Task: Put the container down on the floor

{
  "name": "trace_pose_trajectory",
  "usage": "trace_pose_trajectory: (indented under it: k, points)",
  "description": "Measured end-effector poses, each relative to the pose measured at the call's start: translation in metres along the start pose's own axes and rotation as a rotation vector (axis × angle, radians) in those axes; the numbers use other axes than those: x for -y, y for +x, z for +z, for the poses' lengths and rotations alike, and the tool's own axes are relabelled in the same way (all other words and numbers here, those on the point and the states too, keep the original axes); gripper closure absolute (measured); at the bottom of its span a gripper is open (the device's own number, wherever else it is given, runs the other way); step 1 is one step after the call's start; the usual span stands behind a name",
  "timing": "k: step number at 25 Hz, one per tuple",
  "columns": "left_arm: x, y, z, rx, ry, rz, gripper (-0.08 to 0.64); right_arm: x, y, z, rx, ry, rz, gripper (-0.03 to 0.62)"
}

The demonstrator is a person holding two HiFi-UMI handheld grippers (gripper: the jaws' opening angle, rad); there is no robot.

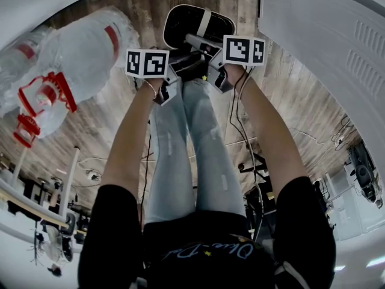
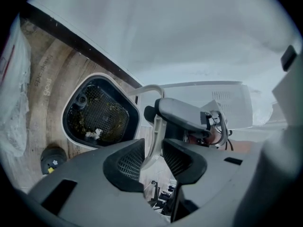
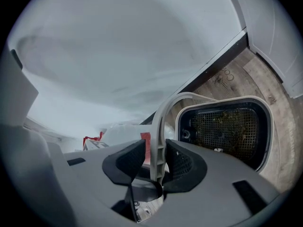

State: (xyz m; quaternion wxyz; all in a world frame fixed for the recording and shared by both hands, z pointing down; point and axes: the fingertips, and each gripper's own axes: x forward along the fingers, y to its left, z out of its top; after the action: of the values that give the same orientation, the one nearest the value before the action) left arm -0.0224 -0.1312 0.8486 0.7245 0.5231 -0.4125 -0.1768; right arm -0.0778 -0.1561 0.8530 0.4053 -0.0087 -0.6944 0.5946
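Pale jeans and two bare forearms fill the near view, reaching down toward a wooden floor. At the floor's left edge lies a clear plastic bundle with red grips.

The left claw is spread, with the thin pale handle standing upright between its pads, unpinched. The black container, white-rimmed with a mesh insert, sits on the floor just beyond both claws, away from the person. The right claw is also spread around the same handle.

The claws face each other, about equally near. Freeing them likely means drawing each straight back. A white panel borders the right.
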Motion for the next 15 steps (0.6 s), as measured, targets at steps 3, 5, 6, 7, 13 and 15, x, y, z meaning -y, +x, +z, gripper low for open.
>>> trace_pose_trajectory:
  k: [3, 5, 6, 7, 13, 15]
  points:
    - [-0.006, -0.008, 0.001, -0.001, -0.004, 0.012, 0.413, -0.009, 0.002, -0.001, -0.017, -0.009, 0.033, 0.432]
    - [-0.008, -0.012, 0.001, -0.005, -0.005, 0.014, 0.402, -0.012, 0.003, -0.002, -0.027, -0.031, 0.032, 0.42]
    - [-0.009, -0.014, 0.002, 0.0, -0.002, 0.017, 0.402, -0.011, 0.003, -0.002, -0.027, -0.044, 0.017, 0.421]
    - [-0.009, -0.017, 0.004, 0.011, 0.003, 0.022, 0.402, -0.009, 0.003, -0.001, -0.022, -0.052, -0.001, 0.42]
    - [-0.025, -0.035, 0.015, 0.102, -0.028, 0.06, 0.399, -0.006, 0.005, -0.002, -0.002, -0.053, -0.036, 0.4]
    - [-0.034, -0.042, 0.019, 0.12, -0.02, 0.094, 0.399, -0.009, 0.006, -0.003, 0.009, -0.044, -0.029, 0.4]
